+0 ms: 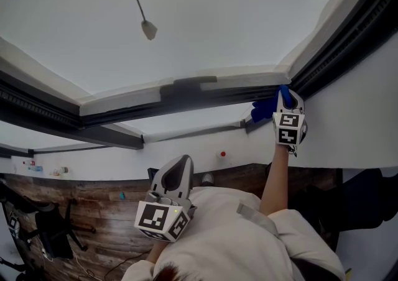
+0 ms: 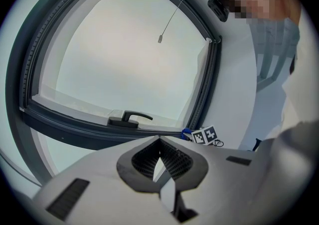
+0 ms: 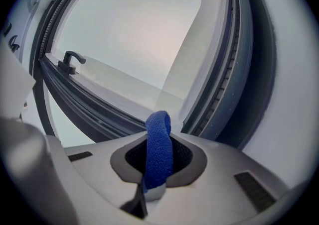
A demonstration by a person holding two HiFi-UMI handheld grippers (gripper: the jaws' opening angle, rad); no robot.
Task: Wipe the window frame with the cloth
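With our right gripper [image 3: 158, 162] clamped on the folded blue woven cloth [image 3: 158, 139] up at the corner of the dark grey window frame [image 3: 219, 99], and our left gripper [image 2: 160, 162] closed on nothing lower down, we risk the narrow fold snagging in the frame's ribbed channel and pulling free.

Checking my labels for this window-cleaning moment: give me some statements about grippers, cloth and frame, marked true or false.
The right gripper is shut on a blue cloth. True.
The left gripper grips the window handle. False: its fingers are shut on nothing, away from the handle.
The cloth is by a corner of the window frame. True.
Both grippers are up at the frame. False: only the right; the left is low by the person's chest.
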